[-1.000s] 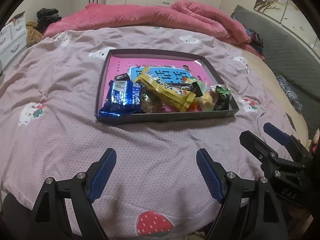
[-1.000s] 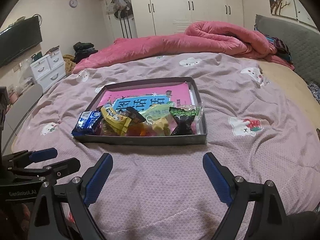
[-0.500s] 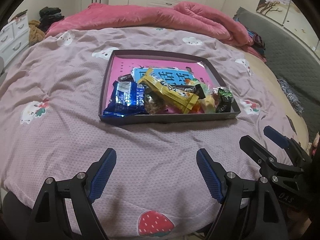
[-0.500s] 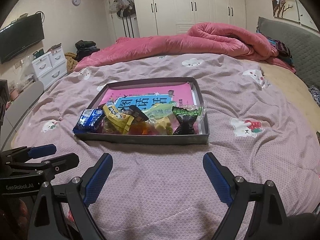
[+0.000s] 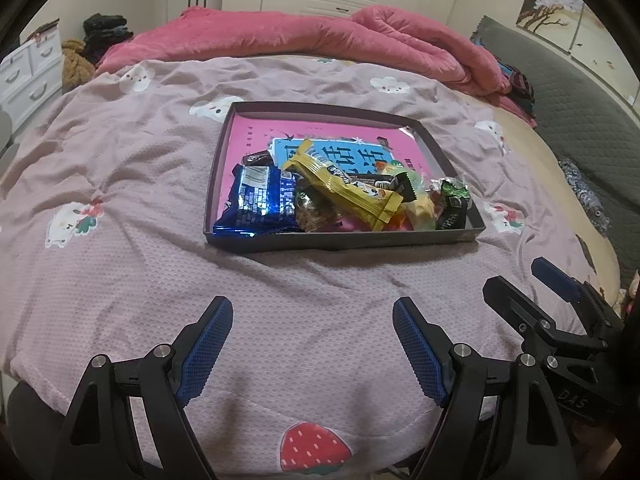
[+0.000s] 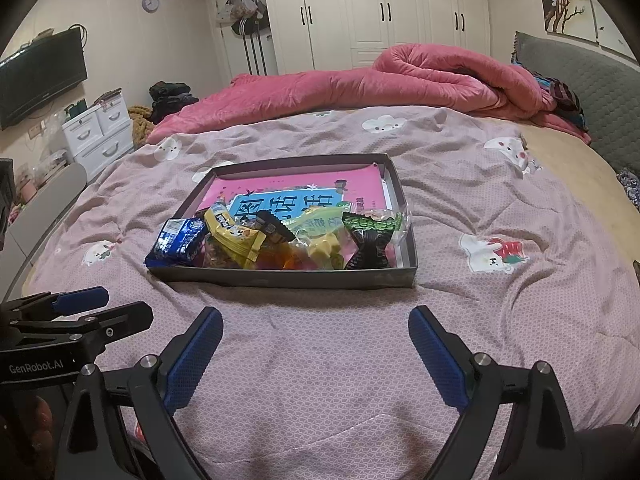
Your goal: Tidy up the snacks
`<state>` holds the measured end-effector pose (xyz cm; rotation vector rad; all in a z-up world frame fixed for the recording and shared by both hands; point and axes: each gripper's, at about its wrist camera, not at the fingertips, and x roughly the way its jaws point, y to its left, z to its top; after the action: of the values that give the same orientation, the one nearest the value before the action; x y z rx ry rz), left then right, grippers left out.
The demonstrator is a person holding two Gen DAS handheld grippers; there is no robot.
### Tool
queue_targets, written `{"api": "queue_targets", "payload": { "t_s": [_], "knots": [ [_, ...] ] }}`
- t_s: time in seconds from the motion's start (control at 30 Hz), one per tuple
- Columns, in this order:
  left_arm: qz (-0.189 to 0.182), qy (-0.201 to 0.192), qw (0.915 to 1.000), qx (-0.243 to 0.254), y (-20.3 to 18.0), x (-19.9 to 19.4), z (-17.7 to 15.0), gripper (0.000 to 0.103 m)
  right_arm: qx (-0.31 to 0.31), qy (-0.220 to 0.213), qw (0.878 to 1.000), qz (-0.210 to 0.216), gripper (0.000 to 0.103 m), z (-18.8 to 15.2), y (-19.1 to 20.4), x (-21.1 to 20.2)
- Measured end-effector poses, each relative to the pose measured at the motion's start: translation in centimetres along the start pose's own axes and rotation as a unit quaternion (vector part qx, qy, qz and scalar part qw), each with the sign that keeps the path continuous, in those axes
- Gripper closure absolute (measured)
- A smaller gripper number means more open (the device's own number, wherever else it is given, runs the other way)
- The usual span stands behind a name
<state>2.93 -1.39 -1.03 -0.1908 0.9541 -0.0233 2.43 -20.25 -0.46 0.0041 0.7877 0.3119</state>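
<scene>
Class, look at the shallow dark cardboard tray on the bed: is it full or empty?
Partly full. The shallow dark cardboard tray has snack packets piled along its near edge; its far half shows only a pink book.

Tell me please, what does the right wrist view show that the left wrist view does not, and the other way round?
Only the right wrist view shows the wall clock, the black television and the right gripper with its open jaws from behind.

Only the left wrist view shows the strawberry print on the near edge of the cover, and the left gripper from behind, jaws open.

Both show the dark tray on the bed, snack packets piled at its near end, the blue packet among them, and the pink quilt behind.
</scene>
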Motion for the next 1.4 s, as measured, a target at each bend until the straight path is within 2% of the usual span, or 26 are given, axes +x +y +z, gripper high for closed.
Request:
{"api": "queue_targets", "payload": {
  "t_s": [1.4],
  "knots": [
    [0.030,-0.010,0.9995,0.003,0.37,-0.39,0.29,0.020,0.007,0.001,1.000,-0.003,0.008,-0.17,-0.70,0.32]
  ]
}}
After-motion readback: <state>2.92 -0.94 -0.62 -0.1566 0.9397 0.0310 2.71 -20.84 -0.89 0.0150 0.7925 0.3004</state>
